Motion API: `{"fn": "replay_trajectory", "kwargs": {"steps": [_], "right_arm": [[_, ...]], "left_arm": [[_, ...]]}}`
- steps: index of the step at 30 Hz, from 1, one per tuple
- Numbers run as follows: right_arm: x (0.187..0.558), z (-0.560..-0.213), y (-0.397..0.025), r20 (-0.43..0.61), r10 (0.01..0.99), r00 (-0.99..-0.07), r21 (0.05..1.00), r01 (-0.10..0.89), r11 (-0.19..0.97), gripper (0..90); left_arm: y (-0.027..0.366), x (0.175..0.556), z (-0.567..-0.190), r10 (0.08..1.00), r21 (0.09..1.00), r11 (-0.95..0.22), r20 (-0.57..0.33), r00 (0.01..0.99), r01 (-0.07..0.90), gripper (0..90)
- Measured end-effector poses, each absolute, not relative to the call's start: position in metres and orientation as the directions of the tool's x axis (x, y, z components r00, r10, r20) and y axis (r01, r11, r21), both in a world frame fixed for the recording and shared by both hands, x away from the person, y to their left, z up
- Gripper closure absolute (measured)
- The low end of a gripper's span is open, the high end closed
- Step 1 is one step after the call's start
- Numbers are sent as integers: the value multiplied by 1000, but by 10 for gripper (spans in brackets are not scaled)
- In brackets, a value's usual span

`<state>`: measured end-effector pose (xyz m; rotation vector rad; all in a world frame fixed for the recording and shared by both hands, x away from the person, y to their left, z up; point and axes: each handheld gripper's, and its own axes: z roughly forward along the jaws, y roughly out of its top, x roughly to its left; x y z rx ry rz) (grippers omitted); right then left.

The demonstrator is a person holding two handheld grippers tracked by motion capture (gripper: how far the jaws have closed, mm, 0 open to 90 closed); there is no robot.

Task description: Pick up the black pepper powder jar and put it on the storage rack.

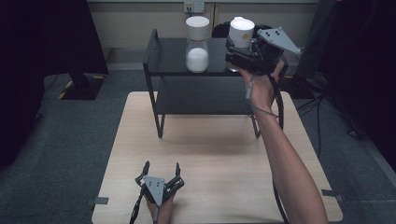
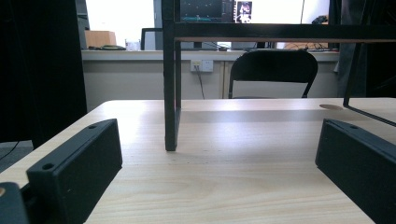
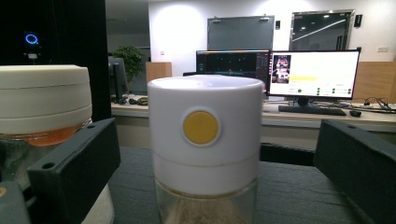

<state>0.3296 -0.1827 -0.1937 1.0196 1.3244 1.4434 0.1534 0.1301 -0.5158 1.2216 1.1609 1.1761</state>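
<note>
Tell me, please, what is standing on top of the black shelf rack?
Two white-lidded jars stand on the rack's top shelf: one holding white powder, and one with a yellow dot, between the open right gripper's jaws. That gripper covers its lower half in the high view.

A wooden table (image 1: 219, 154) carries a black two-tier shelf (image 1: 161, 58)

Right gripper view: the jar with the yellow dot (image 3: 204, 144) is cut off at the bottom edge, so its base and contents can't be made out, and the second jar (image 3: 44, 105) is cropped at the left edge and partly hidden behind a jaw. High view: the right gripper (image 1: 243, 52) covers the dotted jar's lower half. Left gripper view: the black rack (image 2: 170, 84) runs off the top and right edges.
</note>
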Motion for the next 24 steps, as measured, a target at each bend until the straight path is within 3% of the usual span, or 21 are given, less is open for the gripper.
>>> {"fn": "replay_trajectory", "kwargs": {"steps": [24], "right_arm": [[261,-250,-221,7,964,-265,992,-122,-41,0]], "left_arm": [[129,153,-516,999,1000,2,-1,46,-15,0]]}}
